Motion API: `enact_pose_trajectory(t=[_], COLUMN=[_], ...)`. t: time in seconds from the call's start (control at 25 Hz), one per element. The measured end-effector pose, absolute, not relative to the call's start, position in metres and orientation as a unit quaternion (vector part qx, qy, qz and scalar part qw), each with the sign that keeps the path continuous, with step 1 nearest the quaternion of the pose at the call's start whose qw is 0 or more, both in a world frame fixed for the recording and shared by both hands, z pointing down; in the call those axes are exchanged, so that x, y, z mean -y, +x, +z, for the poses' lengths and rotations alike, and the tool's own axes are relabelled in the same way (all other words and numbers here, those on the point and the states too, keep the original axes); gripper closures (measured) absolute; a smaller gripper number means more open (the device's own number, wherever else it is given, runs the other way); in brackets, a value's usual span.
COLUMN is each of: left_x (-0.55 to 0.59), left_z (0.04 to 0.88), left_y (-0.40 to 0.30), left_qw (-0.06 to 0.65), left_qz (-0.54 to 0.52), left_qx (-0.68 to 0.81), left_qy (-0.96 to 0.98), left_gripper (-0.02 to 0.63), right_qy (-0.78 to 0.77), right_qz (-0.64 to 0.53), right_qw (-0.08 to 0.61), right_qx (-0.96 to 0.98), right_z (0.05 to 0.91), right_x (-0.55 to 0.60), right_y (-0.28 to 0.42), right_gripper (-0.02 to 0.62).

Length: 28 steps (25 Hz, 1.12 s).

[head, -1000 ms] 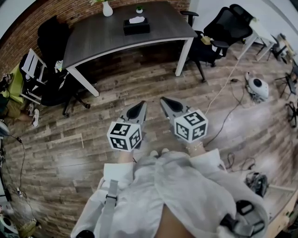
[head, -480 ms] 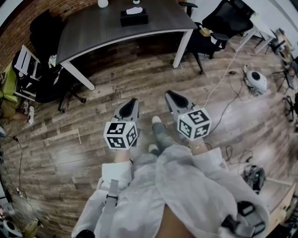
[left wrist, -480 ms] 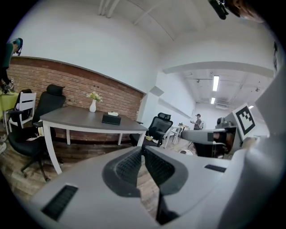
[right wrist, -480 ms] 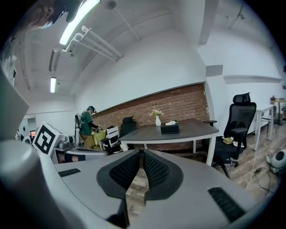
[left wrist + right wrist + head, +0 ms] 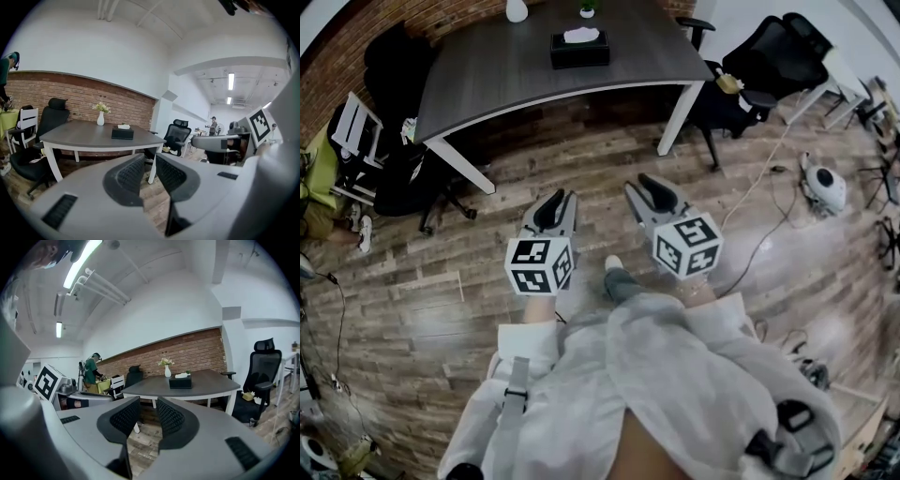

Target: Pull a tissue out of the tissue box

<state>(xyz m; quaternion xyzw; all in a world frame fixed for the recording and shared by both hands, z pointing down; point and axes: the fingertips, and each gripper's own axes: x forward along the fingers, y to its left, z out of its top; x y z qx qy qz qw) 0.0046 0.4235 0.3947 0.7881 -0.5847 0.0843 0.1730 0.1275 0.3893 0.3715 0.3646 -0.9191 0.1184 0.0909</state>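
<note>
A black tissue box [image 5: 579, 49] with a white tissue [image 5: 581, 36] sticking out of its top sits on the dark grey table [image 5: 487, 75], far ahead of both grippers. My left gripper [image 5: 555, 202] and right gripper [image 5: 645, 184] are held side by side over the wooden floor, pointing at the table. The jaws of both are opening, with nothing between them. The left gripper view shows the box [image 5: 122, 133] beyond its jaws [image 5: 150, 171]. In the right gripper view the box [image 5: 180, 382] lies past that gripper's jaws [image 5: 149, 416].
A white vase [image 5: 517, 9] stands on the table behind the box. Black office chairs [image 5: 401, 66] [image 5: 773, 56] flank the table, with a white chair [image 5: 358, 131] at left. Cables and a white device [image 5: 825, 185] lie on the floor at right. A person in green [image 5: 90, 371] stands by the brick wall.
Both grippers have moved forward toward the table as the person steps. Their jaws, shut in the earlier frames, now stand apart.
</note>
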Motion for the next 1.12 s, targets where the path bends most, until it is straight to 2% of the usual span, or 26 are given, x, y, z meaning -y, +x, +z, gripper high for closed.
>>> enact_pose_trajectory(t=[0.32,1.12], left_x=[-0.323,-0.204], left_z=[0.371,0.399], left_y=[-0.011,-0.031], left_qw=[0.162,0.197], left_qz=[0.084,0.109], left_qx=[0.606,0.62], left_qy=[0.774,0.752], left_gripper=[0.491,0.485], right_qy=[0.338,0.354], right_qz=[0.097,0.11], right_qw=[0.087,0.123], right_qx=[0.932,0.921], right_z=[0.351,0.386], right_x=[-0.281,-0.156], right_y=[0.107,0.115], right_gripper=[0.502,0.48])
